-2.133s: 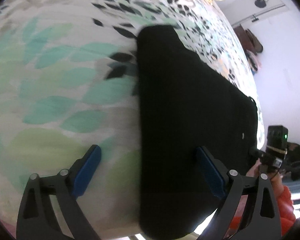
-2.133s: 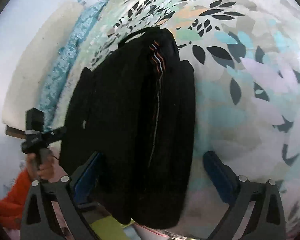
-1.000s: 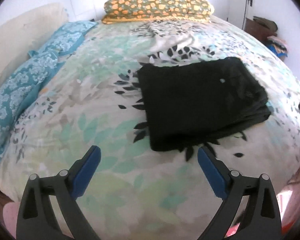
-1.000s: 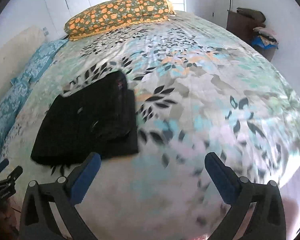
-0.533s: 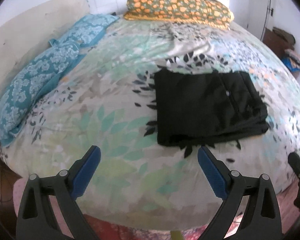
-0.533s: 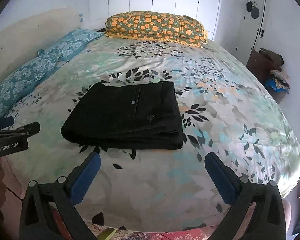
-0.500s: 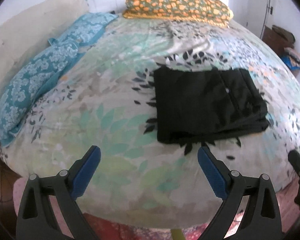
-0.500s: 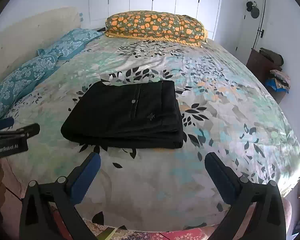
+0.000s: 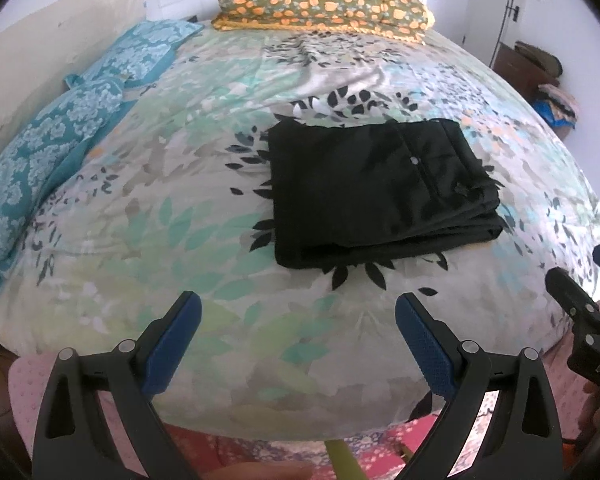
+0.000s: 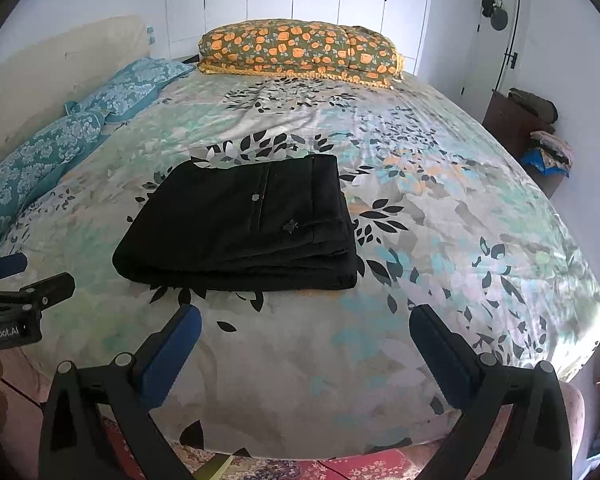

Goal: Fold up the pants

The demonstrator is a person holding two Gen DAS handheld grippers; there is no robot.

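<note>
Left wrist view showed the black pants [image 9: 376, 196] lying as a flat, stacked rectangle near the middle of the bed [image 9: 220, 280], on the leaf-print cover, well apart from both tools. The left gripper [image 9: 298, 340] hung at the foot of the bed with its blue pads spread wide and nothing between them; the right gripper [image 10: 304, 350] was equally wide and empty. The folding looked complete. The cloth seemed soft, limp and light, likely to sag and come unstacked if lifted by one corner; a safer hold would pinch all layers together along the thick near edge, one gripper toward each end. The right wrist view showed the layered edges at the near right corner, a pocket seam and button, plus white cupboard doors [image 10: 292, 8] behind the orange floral pillow [image 10: 300, 52], less clear from the left.
</note>
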